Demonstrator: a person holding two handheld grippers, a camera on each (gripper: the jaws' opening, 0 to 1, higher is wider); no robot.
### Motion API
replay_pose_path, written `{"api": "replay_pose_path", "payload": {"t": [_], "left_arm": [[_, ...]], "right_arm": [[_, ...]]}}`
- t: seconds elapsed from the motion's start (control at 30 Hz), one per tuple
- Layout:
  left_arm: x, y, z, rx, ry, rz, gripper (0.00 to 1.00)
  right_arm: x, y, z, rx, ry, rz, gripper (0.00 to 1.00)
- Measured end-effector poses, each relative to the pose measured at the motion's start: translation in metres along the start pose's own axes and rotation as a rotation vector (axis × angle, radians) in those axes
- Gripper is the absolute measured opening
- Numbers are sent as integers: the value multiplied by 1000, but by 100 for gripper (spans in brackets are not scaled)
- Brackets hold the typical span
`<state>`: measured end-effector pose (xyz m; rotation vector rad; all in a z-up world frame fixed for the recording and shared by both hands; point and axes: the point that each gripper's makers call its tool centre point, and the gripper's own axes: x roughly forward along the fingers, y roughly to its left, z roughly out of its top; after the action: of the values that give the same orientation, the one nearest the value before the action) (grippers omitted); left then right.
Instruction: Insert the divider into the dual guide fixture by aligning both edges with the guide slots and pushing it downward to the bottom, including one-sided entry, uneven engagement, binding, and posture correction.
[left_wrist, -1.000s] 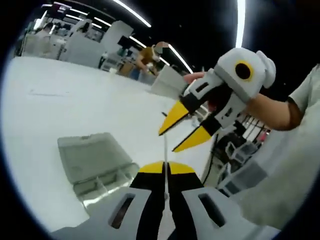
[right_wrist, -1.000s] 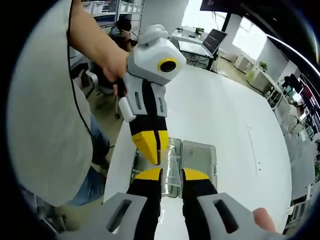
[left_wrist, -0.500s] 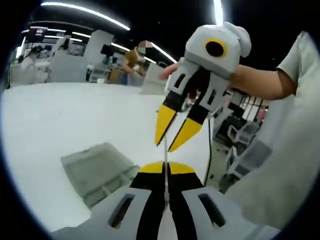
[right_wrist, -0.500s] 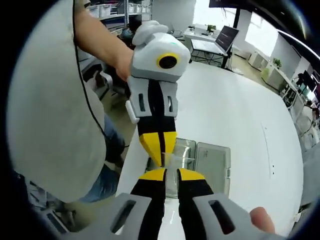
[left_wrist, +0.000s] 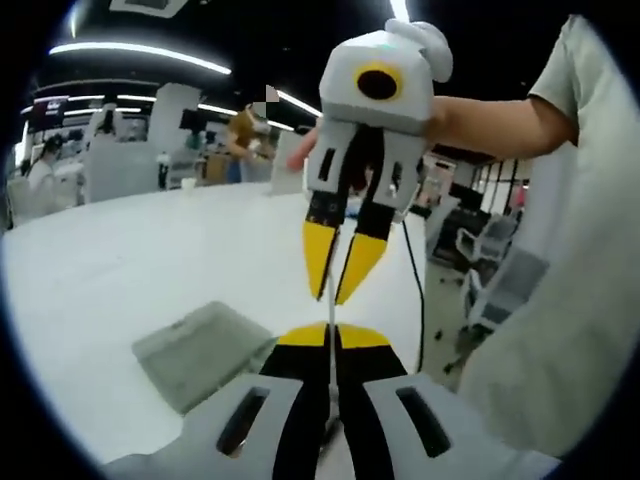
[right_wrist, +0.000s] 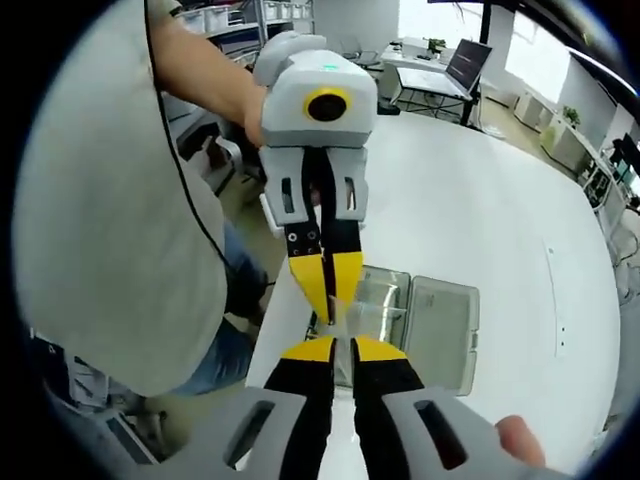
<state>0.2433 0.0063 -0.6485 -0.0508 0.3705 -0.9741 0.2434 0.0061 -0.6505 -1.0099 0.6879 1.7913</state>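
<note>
The divider (left_wrist: 330, 312) is a thin clear sheet seen edge-on, held upright in the air with my left gripper (left_wrist: 331, 330) shut on its lower edge. My right gripper (left_wrist: 331, 292) comes down from above, its yellow jaws a little apart on either side of the divider's top edge. In the right gripper view my right gripper (right_wrist: 342, 345) has only a narrow gap, and the left gripper (right_wrist: 328, 300) points down at it, tip to tip. The dual guide fixture (left_wrist: 200, 345), a clear grey box, lies on the white table below and to the side (right_wrist: 430, 325).
The white table (left_wrist: 120, 250) stretches wide around the fixture, and its near edge runs close to the person's shirt (left_wrist: 560, 300). Office chairs (left_wrist: 470, 285) stand beyond the edge. People and desks are in the far background.
My right gripper has swung over the divider's top edge and its jaws have narrowed. Both views have tilted, and the left gripper keeps its hold.
</note>
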Motion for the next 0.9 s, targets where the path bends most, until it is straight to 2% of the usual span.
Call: {"api": "replay_pose_path", "payload": {"t": [0.43, 0.63, 0.8, 0.9], "left_arm": [[0, -2, -4, 77, 23, -3, 0], [1, -2, -5, 67, 27, 4, 0], [2, 1, -6, 48, 23, 24, 3], [3, -2, -9, 48, 36, 24, 10]], "right_arm": [[3, 8, -2, 38, 7, 45, 0], [3, 9, -3, 71, 16, 42, 0], [4, 9, -4, 96, 34, 41, 0], [5, 7, -6, 91, 48, 32, 0]]}}
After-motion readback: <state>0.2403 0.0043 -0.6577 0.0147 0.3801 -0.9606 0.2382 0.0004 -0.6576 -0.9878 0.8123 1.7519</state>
